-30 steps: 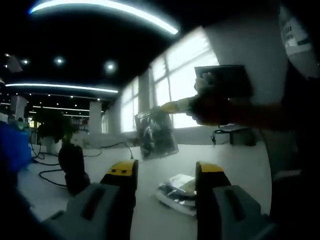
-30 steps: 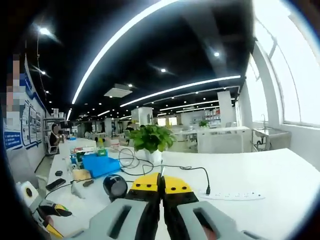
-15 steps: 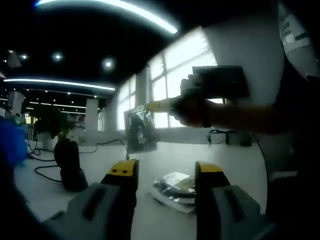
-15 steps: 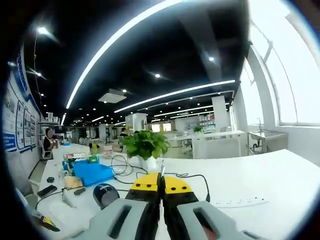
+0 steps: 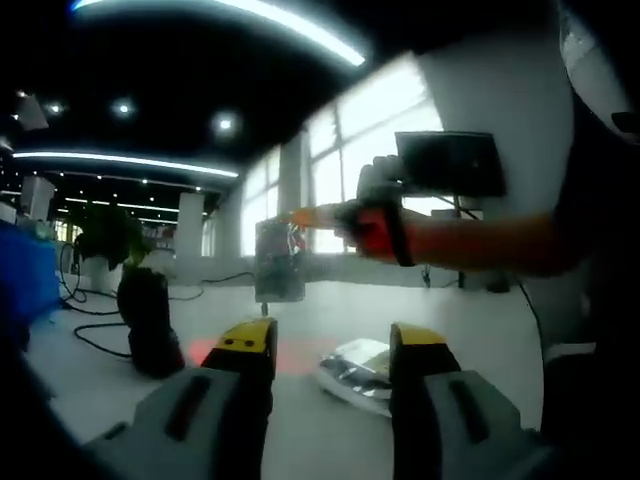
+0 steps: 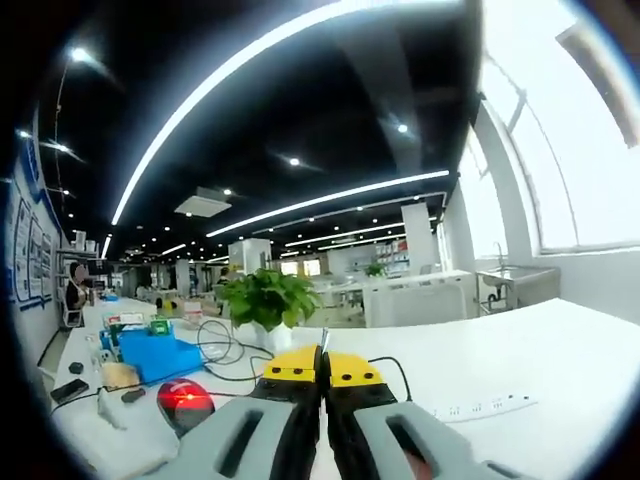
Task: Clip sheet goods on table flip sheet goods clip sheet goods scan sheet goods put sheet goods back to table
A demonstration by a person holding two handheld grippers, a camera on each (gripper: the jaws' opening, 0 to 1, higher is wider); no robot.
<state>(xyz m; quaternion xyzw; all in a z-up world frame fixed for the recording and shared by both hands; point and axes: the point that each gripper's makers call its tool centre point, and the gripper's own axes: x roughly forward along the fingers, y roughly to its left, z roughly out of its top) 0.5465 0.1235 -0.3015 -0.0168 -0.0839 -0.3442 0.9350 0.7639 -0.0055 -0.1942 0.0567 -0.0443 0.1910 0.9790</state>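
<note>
In the left gripper view my right gripper (image 5: pixel 298 216) comes in from the right in a person's hand. It is shut on the top of a clear-wrapped dark sheet packet (image 5: pixel 278 262), which hangs above the white table (image 5: pixel 470 320). The black scanner (image 5: pixel 148 322) stands to the left and throws a red glow on the tabletop. My left gripper (image 5: pixel 332 345) is open, low over the table, with nothing between its fingers. A pile of sheet packets (image 5: pixel 362 366) lies just past it. In the right gripper view the jaws (image 6: pixel 322 362) are closed on the packet's thin edge, and the scanner (image 6: pixel 185 402) glows red at lower left.
A potted plant (image 6: pixel 264 296), a blue box (image 6: pixel 152 354), cables and a white power strip (image 6: pixel 482 405) lie on the long table. A dark monitor (image 5: pixel 450 163) stands behind the person's arm. Windows run along the right wall.
The right gripper has carried the hanging packet left toward the scanner and turned it. The scanner's red light has come on. The left gripper stays open.
</note>
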